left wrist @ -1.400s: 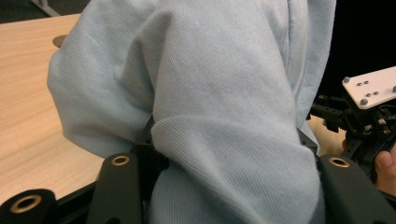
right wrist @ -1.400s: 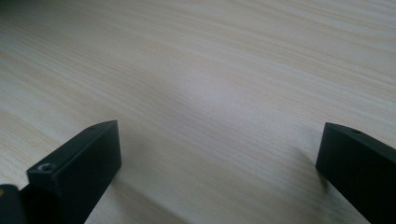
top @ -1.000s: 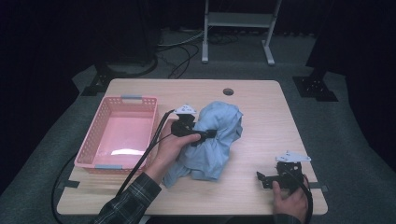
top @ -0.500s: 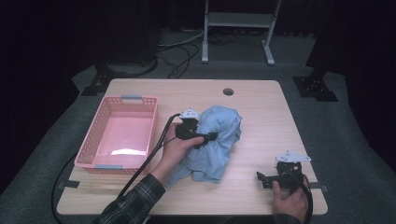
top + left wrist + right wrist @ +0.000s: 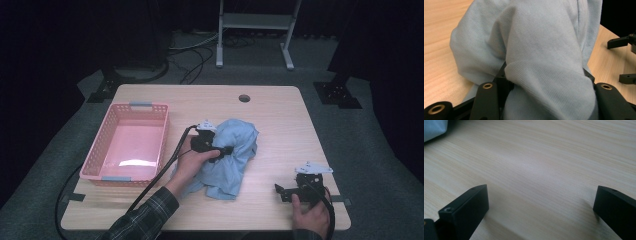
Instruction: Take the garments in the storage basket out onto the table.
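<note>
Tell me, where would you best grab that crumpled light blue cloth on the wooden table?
Probably at a raised fold near the top of the crumpled light blue cloth, coming from its basket-facing side. The heap is soft and bunched, so a ridge gives the jaws something to pinch. The left gripper does this: in the left gripper view a thick fold sits clamped between its jaws.

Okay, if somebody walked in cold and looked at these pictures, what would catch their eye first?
Probably the crumpled light blue cloth in the middle of the wooden table, with the left gripper clamped on a fold of it. Next, the pink basket at the table's left side, with nothing visible in it. The right gripper sits near the table's front right edge, jaws wide apart over bare wood.
</note>
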Motion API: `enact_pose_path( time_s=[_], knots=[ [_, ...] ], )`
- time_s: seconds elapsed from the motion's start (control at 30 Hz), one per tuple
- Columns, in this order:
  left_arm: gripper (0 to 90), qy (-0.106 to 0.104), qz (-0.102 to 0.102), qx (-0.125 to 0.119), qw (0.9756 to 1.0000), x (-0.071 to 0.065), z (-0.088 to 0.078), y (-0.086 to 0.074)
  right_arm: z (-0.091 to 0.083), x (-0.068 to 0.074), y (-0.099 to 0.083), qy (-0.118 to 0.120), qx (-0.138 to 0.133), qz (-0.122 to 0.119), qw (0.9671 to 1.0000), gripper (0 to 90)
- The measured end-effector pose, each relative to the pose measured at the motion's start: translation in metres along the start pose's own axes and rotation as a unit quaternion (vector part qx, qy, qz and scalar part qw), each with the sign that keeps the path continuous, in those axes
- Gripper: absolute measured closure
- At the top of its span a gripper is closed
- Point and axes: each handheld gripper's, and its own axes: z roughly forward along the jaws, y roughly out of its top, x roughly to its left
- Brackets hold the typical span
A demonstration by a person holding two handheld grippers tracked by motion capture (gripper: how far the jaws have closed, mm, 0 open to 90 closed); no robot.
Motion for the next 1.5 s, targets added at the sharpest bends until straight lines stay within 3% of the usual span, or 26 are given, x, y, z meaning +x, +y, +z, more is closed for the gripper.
enact_pose_path(
  time_s=[0.43,0.93,1.13,1.3,1.5],
  knots=[
    [44.7,0.002,0.006,0.016,0.9999,0.002,0.009,-0.005,0.000,0.000,0.000,0.000,0.000,0.000,1.0000,0.0],
    [39.3,0.013,0.029,0.023,0.9992,-0.003,0.017,-0.011,0.000,0.000,0.000,0.000,0.000,0.000,1.0000,0.0],
    [37.9,0.001,0.016,0.016,0.9997,0.001,0.016,-0.012,0.000,0.000,0.000,0.000,0.000,0.000,1.0000,0.0],
    [37.1,0.001,0.019,0.015,0.9997,0.000,0.016,-0.012,0.000,0.000,0.000,0.000,0.000,0.000,1.0000,0.0],
    [30.0,-0.002,0.021,0.015,0.9997,0.000,0.015,-0.012,0.000,0.000,0.000,0.000,0.000,0.000,1.0000,0.0]
  ],
)
